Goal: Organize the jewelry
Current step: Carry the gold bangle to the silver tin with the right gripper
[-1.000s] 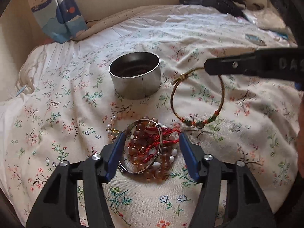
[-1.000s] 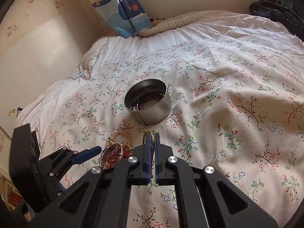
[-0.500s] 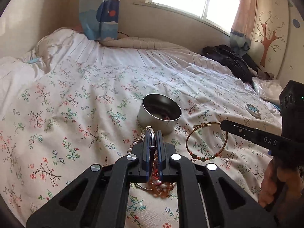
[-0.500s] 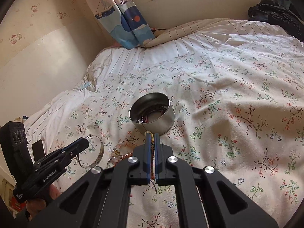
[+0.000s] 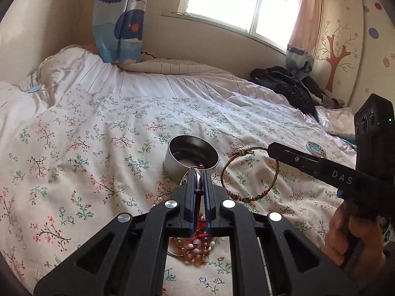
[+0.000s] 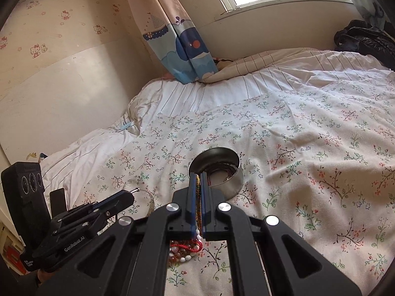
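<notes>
My left tool [image 5: 198, 185] pinches the silver bangle [image 5: 195, 172] beside the tin's rim [image 5: 193, 139]; right tool [image 6: 196, 182] grips the cord bracelet [image 5: 249, 172], open bed [image 6: 308, 128] beyond

Bedspread [image 5: 103, 133], white, floral sprig print, covering the bed. Striped beige quilt [image 5: 172, 65], bunched along the far edge. Whale-print curtain [image 5: 118, 19] hanging above it. Black jacket [image 5: 291, 86], heaped at the bed's far right corner. Tree decal [image 5: 337, 56] on wall.

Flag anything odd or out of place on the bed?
Nothing damaged or spilled. One loose heap of beaded bracelets lies tangled on the bedspread outside the metal tin; each gripper holds a bangle.
</notes>
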### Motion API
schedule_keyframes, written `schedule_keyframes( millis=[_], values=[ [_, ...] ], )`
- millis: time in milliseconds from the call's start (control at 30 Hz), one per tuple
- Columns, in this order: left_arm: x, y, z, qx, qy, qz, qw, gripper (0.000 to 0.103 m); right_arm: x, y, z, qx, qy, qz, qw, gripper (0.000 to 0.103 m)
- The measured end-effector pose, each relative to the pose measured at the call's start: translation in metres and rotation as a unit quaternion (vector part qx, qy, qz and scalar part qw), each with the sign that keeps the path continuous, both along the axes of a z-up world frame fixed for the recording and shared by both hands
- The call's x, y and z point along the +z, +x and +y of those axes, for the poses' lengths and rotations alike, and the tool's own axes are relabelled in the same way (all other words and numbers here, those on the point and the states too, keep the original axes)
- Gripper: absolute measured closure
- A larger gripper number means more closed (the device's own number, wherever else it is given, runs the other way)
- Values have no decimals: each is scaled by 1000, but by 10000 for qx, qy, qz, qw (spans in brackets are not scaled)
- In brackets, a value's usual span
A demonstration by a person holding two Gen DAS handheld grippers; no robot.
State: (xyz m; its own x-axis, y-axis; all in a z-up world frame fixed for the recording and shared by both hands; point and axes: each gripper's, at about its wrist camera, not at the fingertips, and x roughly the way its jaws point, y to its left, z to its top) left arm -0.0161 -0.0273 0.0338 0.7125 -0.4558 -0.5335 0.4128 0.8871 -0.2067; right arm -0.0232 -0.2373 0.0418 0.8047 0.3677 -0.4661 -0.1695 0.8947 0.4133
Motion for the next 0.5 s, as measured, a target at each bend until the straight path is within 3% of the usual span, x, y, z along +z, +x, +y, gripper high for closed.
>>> schedule_keyframes(
  millis=[500],
  values=[
    [7, 47, -22, 8, -455, 6, 9990, 97, 6, 41, 2, -76, 125, -207, 9997, 99]
  ],
)
